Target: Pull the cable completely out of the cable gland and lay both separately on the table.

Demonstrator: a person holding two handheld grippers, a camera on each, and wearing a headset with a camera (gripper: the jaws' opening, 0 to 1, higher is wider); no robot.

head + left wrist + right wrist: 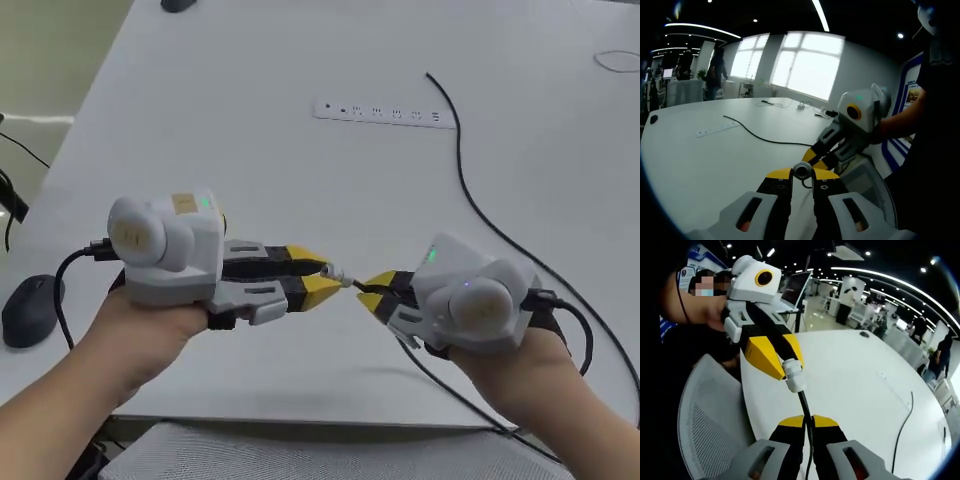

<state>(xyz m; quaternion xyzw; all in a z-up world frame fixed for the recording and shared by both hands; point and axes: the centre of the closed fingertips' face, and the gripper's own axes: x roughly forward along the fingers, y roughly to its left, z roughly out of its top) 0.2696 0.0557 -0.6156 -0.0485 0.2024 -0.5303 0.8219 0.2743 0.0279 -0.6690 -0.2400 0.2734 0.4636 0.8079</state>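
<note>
I judge I'm at the pull itself, above the table's (pixel 300 160) near edge, with my left tongs (pixel 801 180) clamped on the cable gland (pixel 793 374) and my right tongs (pixel 808 421) clamped on the cable (pixel 803 402) just beside it — next, draw them straight apart until the cable slips free.

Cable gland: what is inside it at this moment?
The black cable enters the cable gland from the right gripper side. How far it reaches inside is hidden by the gland's body and the left gripper.

White table (pixel 250 150), bright windows (pixel 807 70), ceiling strip lights (pixel 820 14), mesh chair (pixel 705 415).
</note>
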